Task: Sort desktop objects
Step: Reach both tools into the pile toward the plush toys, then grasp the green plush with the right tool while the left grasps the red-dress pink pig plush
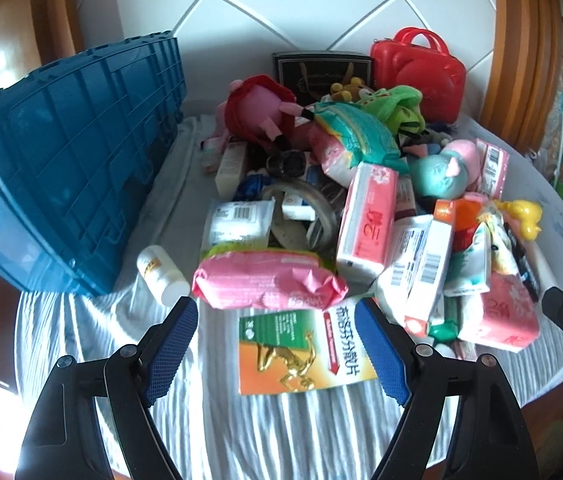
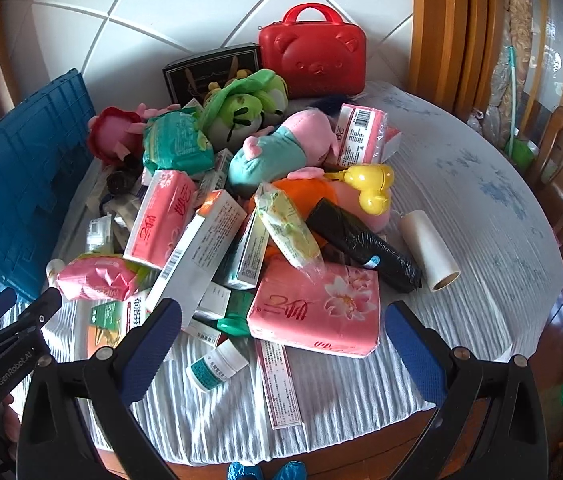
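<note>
Start of the sort: nothing lifted yet, whole heap of desktop objects (image 2: 241,208) piled mid-surface on the striped cloth (image 1: 281,432), blue crate (image 1: 65,168) standing at the left edge, red bear case (image 2: 313,60) at the back.

Left gripper (image 1: 277,352) spread wide and empty, hanging above the orange-and-green medicine box (image 1: 301,352), which lies flat at the near edge of the heap, its far end tucked under the pink wipes pack (image 1: 265,280). White pill bottle (image 1: 161,276) on its side just beside the left pad.

Right gripper (image 2: 281,344) likewise spread and empty, over the pink tissue pack (image 2: 317,312); small teal-labelled bottle (image 2: 217,364) just in front of the heap, between the fingers in that view.

Probably best to begin with loose outliers at the near edge rather than digging into the heap. For the medicine box: drop low, straddle the short sides, slide it toward the near edge free of the wipes before lifting, so nothing above tumbles. Bottles likely to roll; close squarely across the body.
</note>
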The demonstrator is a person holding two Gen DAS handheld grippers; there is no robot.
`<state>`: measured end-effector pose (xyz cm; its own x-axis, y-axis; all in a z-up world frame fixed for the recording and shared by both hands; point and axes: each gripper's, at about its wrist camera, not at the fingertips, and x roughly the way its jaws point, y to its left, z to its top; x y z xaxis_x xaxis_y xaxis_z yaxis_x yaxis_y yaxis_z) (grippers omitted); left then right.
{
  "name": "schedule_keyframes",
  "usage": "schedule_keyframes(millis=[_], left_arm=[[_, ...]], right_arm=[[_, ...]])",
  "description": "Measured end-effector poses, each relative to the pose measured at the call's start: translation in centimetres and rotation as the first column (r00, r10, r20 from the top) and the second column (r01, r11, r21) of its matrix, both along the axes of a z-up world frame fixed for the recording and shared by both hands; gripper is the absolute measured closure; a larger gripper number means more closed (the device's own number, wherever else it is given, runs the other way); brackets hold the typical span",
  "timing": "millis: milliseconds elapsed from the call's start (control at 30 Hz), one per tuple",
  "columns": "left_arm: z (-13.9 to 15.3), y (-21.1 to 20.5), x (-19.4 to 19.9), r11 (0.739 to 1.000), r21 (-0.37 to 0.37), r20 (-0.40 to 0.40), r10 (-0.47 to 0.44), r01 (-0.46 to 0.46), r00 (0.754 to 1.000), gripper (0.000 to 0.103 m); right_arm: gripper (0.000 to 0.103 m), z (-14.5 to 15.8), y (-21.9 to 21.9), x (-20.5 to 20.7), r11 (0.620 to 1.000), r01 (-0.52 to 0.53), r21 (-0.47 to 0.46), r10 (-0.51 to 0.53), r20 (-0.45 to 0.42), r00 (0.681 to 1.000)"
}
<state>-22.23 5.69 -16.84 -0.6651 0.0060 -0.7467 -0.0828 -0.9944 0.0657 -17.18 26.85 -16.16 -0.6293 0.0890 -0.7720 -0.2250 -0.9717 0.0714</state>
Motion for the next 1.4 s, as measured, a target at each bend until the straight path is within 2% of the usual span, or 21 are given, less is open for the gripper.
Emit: schedule_keyframes(millis=[200,333,567,667,900,1100,1233,1400], left_arm=[[0.5,1.1,-2.7,0.999,0.018,-0.012,-0.026,0.027,1.0,0.022],[0.5,2.6,-4.8,1.0,0.006,-0.007,-0.02,0.02,1.0,0.022],[1.5,5.0,-10.5,0.991,0.032,-0.021,0.129,-0.128,0.991,0.022],[2.2,5.0,-12.5,0.982,0.03,-0.017,0.189,-0.189,0.982,0.022],[5.2,2.1,-18.0,0.949,-0.009,-0.046,0.315,-0.316,0.948,0.022],[6.5,-0.2,-23.2,0.942,-0.006,-0.05,0.336,-0.336,0.941,0.022],[6.6,-1.4,-26.9,0.938,0.001,-0.014,0.346,-0.346,0.938,0.022],[5.4,-1.9,-31.0,0.941,0.0,0.039,0.339,-0.34,0.94,0.022]], right_arm=[[0.0,1.1,0.9,-1.6,0.999,0.034,0.008,-0.034,-0.03,0.999],[0.0,1.0,2.7,-4.6,1.0,0.024,-0.009,-0.025,-0.027,0.999],[0.0,1.9,6.8,-12.7,0.995,-0.096,0.001,0.096,-0.04,0.995],[0.0,2.5,8.3,-16.2,0.991,-0.13,-0.03,0.129,-0.037,0.991],[0.0,4.0,7.7,-24.0,0.979,-0.193,-0.062,0.191,-0.03,0.981],[0.0,4.4,6.0,-29.4,0.976,-0.209,-0.065,0.209,-0.003,0.978],[0.0,4.4,5.1,-32.6,0.977,-0.199,-0.072,0.201,0.027,0.979],[0.0,4.2,3.8,-36.1,0.976,-0.207,-0.071,0.21,0.046,0.977]])
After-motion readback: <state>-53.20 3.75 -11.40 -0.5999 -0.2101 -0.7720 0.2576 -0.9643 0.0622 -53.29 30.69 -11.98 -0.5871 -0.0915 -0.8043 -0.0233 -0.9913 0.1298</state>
